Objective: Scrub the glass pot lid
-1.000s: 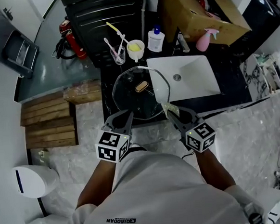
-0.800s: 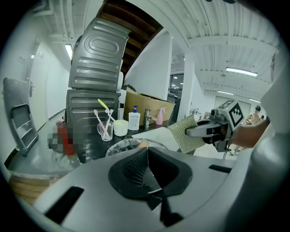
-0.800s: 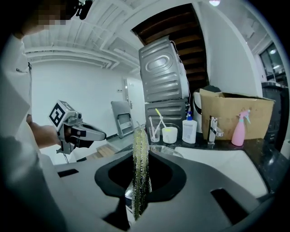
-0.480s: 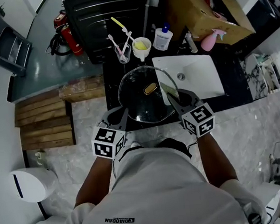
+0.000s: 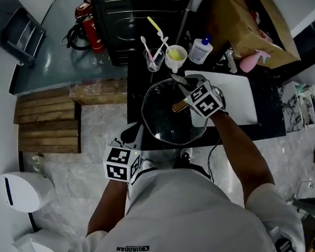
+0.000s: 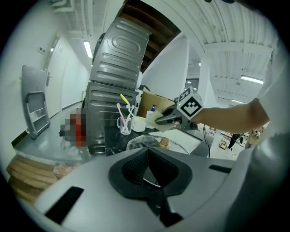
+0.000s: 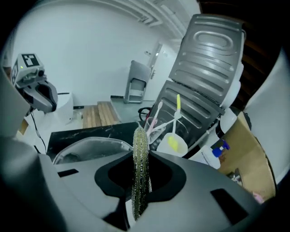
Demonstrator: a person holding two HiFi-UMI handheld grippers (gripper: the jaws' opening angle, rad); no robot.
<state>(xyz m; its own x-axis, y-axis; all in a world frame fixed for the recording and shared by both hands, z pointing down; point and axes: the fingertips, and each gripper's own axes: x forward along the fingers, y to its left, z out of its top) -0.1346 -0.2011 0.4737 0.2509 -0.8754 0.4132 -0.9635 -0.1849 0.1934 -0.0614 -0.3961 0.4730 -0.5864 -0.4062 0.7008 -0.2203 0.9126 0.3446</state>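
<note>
Glass pot lid (image 5: 167,116) sits on the black tabletop (image 5: 136,97), just left of the white sink (image 5: 239,100), with its wooden knob (image 5: 179,106) facing up. It looks a bit tilted, near edge raised.

Left gripper (image 6: 147,167): jaws narrow, pinched together on the lid's near rim, on the side away from the sink. It looks like a steadying hold.

Right gripper (image 7: 141,167): jaws clamped on a thin greenish scrub pad (image 7: 139,140), seen edge-on and sticking out past the tips. It hovers over the far part of the lid, close to the knob on the sink side. I can't tell whether the pad touches the glass.

Toothbrush cup (image 5: 153,59) and white cup (image 5: 175,56) stand off the sink's far-left corner, near the lid's far edge.

Handling, my guess: the lid is stiff, fairly heavy, smooth and slippery, more so when wet, and breakable if it slides off the edge. The rim or the knob is the best place to hold, never the bare dome. The pad is soft and floppy, so it needs pressing flat and the rim grip must hold against the push.
</note>
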